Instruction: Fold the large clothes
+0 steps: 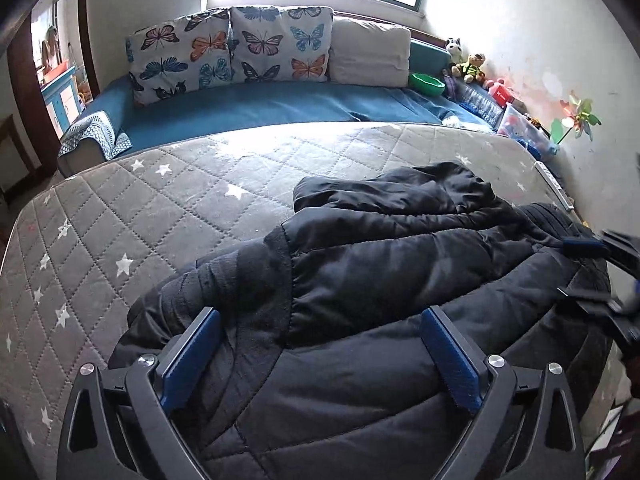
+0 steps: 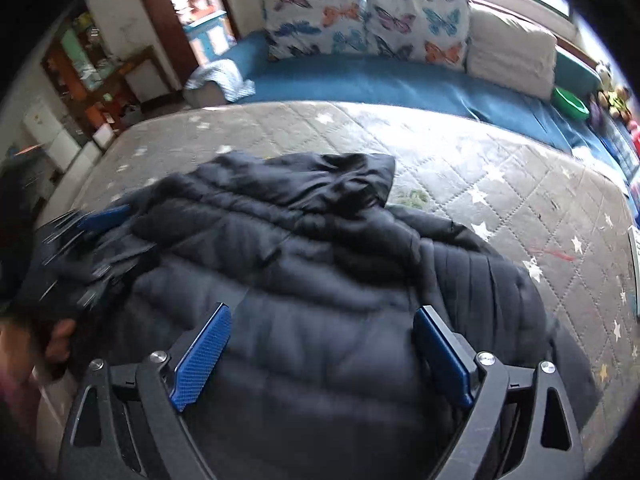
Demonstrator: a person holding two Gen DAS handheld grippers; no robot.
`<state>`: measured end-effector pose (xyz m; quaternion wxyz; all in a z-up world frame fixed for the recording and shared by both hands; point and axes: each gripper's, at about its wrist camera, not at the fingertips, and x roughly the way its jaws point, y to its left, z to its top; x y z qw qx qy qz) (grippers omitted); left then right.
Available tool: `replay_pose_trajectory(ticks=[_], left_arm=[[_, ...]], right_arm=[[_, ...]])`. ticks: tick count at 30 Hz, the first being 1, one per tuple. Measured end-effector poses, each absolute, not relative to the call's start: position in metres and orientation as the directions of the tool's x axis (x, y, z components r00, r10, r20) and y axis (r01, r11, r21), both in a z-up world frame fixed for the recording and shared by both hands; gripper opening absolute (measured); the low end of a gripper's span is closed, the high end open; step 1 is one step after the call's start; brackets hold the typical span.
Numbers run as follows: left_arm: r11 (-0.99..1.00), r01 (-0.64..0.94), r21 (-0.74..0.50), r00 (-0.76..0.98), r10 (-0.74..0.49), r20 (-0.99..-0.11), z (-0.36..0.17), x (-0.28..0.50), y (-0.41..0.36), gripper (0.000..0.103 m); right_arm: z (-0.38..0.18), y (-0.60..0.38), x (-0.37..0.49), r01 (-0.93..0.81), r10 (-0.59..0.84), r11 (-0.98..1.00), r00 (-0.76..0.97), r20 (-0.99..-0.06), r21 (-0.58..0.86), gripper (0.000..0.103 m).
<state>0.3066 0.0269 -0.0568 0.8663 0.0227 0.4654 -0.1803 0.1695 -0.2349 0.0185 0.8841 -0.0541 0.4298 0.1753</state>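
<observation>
A black padded jacket (image 1: 380, 280) lies bunched on the grey quilted mattress (image 1: 160, 200), also seen in the right wrist view (image 2: 320, 264). My left gripper (image 1: 320, 356) is open, its blue pads wide apart just over the jacket's near part. My right gripper (image 2: 322, 352) is open too, above the jacket's near edge. The right gripper shows blurred at the right edge of the left wrist view (image 1: 600, 272). The left gripper shows blurred at the left of the right wrist view (image 2: 92, 236).
Behind the mattress (image 2: 500, 168) is a blue couch (image 1: 260, 108) with butterfly cushions (image 1: 232, 48) and a white folded blanket (image 1: 370, 56). Toys and a green bowl (image 1: 426, 83) line the right wall. Shelves and boxes (image 2: 80, 92) stand off the mattress's left side.
</observation>
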Motion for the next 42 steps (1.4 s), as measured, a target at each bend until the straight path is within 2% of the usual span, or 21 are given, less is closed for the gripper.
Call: replay_pose_trajectory(ticks=[6, 10, 14, 23, 27, 34, 38, 42], left_arm=[[0.932, 0.338, -0.131, 0.504, -0.297, -0.811, -0.056, 0.306, 0.028, 0.103], [0.932, 0.342, -0.122, 0.514, -0.294, -0.806, -0.054, 0.302, 0.027, 0.103], [0.933, 0.343, -0.112, 0.523, -0.289, -0.802, -0.055, 0.299, 0.027, 0.103], [0.938, 0.336, -0.088, 0.534, -0.266, -0.802, -0.049, 0.293, 0.027, 0.103], [0.935, 0.341, -0.102, 0.566, -0.291, -0.771, -0.025, 0.267, 0.039, 0.103], [0.925, 0.35, -0.149, 0.612, -0.346, -0.711, 0.005, 0.188, 0.087, 0.103], [0.924, 0.337, -0.182, 0.595, -0.359, -0.719, -0.003, 0.15, 0.111, 0.103], [0.928, 0.308, -0.211, 0.588, -0.36, -0.725, -0.016, 0.12, 0.129, 0.103]], right_arm=[[0.011, -0.256, 0.114, -0.373, 0.266, 0.927, 0.595, -0.759, 0.032, 0.1], [-0.016, -0.264, 0.1, -0.373, 0.205, 0.926, 0.63, -0.749, -0.061, 0.103], [-0.032, -0.273, 0.107, -0.367, 0.262, 0.93, 0.645, -0.718, 0.01, 0.103], [-0.033, -0.274, 0.104, -0.399, 0.276, 0.917, 0.638, -0.719, -0.002, 0.103], [-0.017, -0.271, 0.095, -0.389, 0.229, 0.92, 0.627, -0.744, -0.044, 0.103], [0.017, -0.26, 0.112, -0.414, 0.283, 0.91, 0.663, -0.693, -0.025, 0.103], [-0.008, -0.268, 0.153, -0.357, 0.275, 0.933, 0.621, -0.734, 0.047, 0.103], [-0.021, -0.27, 0.154, -0.35, 0.275, 0.936, 0.66, -0.699, 0.038, 0.103]])
